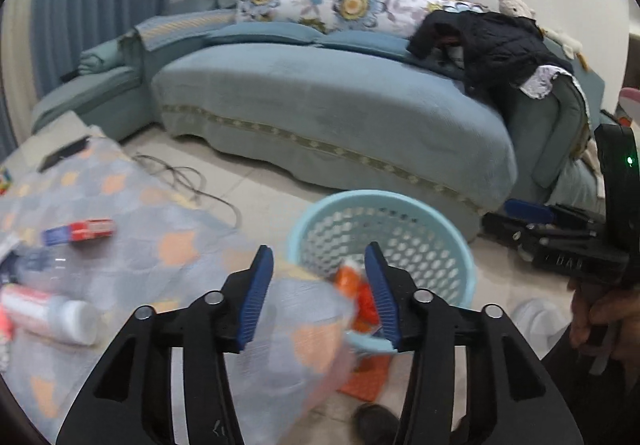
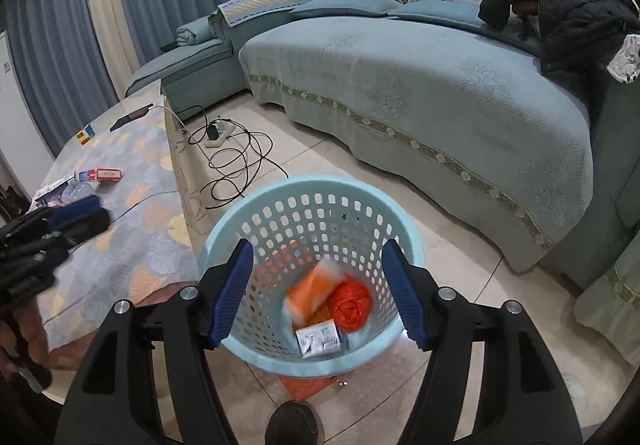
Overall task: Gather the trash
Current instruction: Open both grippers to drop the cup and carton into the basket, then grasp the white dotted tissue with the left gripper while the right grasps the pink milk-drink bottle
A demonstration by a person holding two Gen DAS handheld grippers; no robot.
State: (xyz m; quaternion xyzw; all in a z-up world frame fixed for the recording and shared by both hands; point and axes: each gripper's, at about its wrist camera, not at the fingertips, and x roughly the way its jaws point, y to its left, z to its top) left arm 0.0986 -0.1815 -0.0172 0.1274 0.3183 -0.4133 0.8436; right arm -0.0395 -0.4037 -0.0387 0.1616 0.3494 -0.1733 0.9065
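The round light-blue perforated plastic basket [image 2: 312, 277] stands on the tiled floor just beside the near corner of the bench [image 2: 132, 245], which wears a grey cloth with orange patches. Inside lie 3 pieces of trash: a blurred orange-and-white soft packet [image 2: 314, 291], a crumpled red-orange ball [image 2: 354, 303] touching it, and a flat white printed sachet [image 2: 320, 341] nearest the wall. The right hand-held gripper [image 2: 318, 295] hangs over the basket mouth, blue pads spread apart, nothing between them. The left hand-held gripper [image 1: 320, 295] stands likewise open above the bench corner. On the bench remain a red-and-blue box [image 1: 80, 231] and a white bottle [image 1: 50, 319].
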